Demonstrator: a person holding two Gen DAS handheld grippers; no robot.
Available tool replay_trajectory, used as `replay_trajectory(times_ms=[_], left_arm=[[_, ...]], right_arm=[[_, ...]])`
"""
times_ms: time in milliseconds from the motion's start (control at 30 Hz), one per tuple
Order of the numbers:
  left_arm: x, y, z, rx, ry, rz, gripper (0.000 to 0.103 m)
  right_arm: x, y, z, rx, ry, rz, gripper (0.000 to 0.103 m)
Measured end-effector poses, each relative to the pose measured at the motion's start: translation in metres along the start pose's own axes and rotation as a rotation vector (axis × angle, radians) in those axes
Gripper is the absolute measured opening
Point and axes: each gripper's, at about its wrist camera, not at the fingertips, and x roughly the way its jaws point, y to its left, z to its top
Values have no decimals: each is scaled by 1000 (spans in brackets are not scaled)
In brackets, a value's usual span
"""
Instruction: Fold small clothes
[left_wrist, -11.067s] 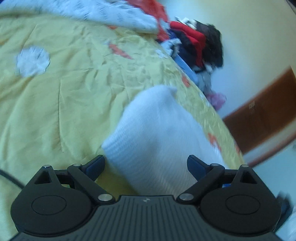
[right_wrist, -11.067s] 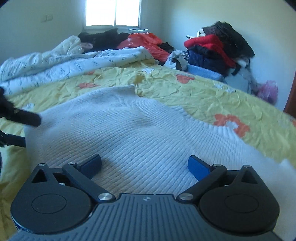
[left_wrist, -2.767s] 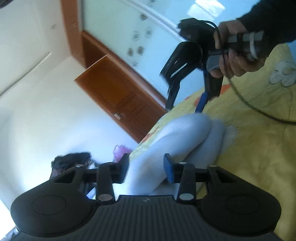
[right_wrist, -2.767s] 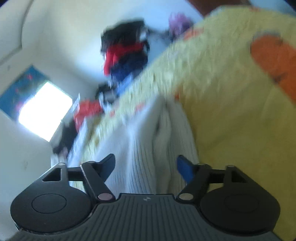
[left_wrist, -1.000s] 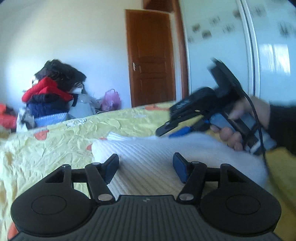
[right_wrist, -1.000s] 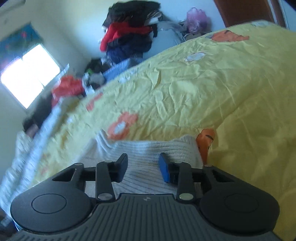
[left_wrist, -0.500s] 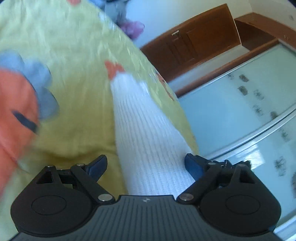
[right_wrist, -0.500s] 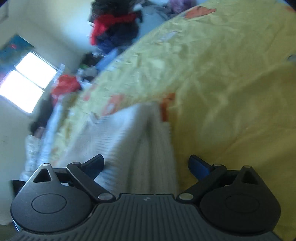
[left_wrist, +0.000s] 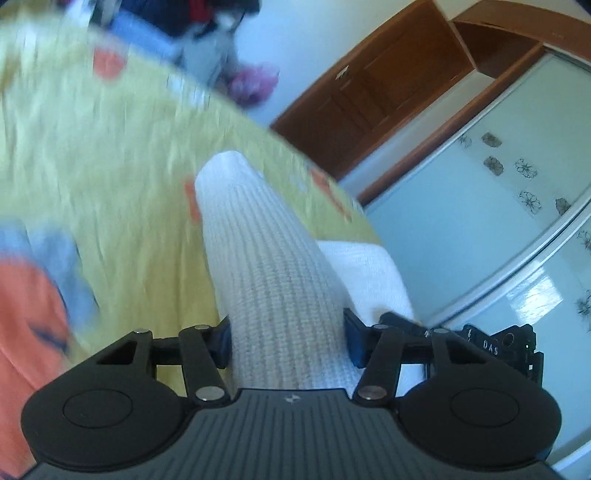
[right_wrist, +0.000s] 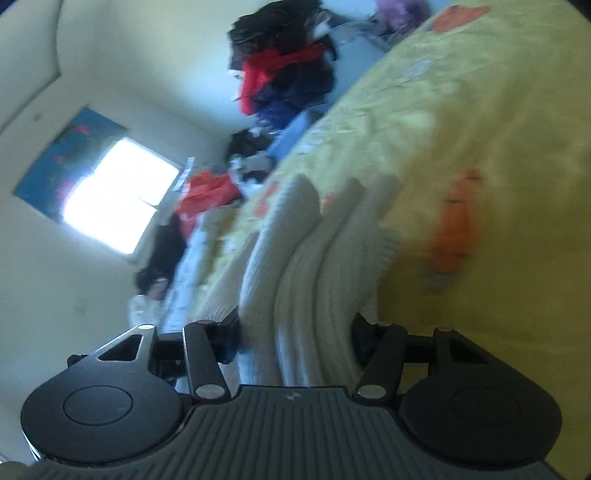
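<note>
The fingers (left_wrist: 352, 341) of both grippers are closing on the white knit garment (left_wrist: 266, 258) — folded bundle between each pair; its long axis runs straight ahead across the bed (left_wrist: 110, 155).

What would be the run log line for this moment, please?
left gripper: closing, white knit garment between jaws | right gripper: closing on folded layers | surface: yellow bedspread

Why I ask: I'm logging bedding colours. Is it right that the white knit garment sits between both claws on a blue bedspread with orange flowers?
Not quite: the bedspread is yellow, not blue, as the left wrist view shows. The rest holds: the white knit garment sits between the closing left claw and right claw, and the flowers are orange.
</note>
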Motion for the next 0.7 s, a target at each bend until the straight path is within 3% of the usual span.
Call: replay_trajectory(times_ms=[133,233,300,367,467,567,667,700], left_arm=[[-7,11,36,77,-24,93,59],[11,50,38,-26,41,205,64],[1,69,28,-117,-3,153,66],[-23,70,17,-142,-66,105,64],[-49,77,-4,-178,-112,-5,75],[-59,81,-16,-205,-104,-63,76],[-56,67,-23,-100,-107,-32,80],[-52,61,-25,-51,-92,-1,80]], right_arm=[[41,7,14,21,-5,42,55],[70,-15,22,67,10,-28,56],[76,-22,19,59,-6,-144,67],[63,-26,12,81,-16,-94,73],[34,-17,2,21,2,-67,102],[19,-10,-5,-6,34,-32,102],[21,3,-19,-95,121,-60,102],[26,9,-25,-144,154,-86,95]])
